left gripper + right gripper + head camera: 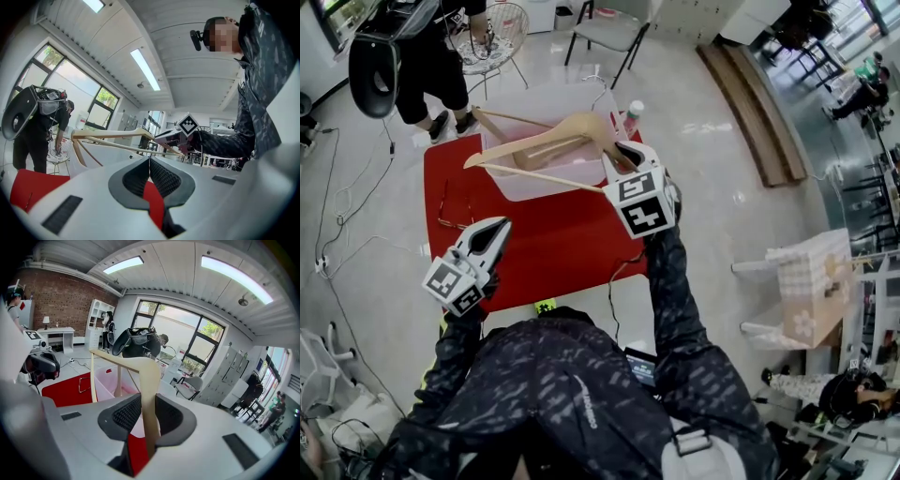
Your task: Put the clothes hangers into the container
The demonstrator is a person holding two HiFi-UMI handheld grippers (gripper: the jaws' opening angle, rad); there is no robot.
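One wooden hanger (572,124) was held above the pale container (525,192) on the red table (562,253). It was pinched at one shoulder by the right gripper (619,155), whose jaws were closed onto the wood. With so much length left unsupported, it was judged that the hanger could pivot in the grip and its bar be caught on the rim, or be left lying across it. A second wooden hanger (539,152) appeared to be lying inside already. The left gripper (499,230) was seen closed and empty near the table's front.
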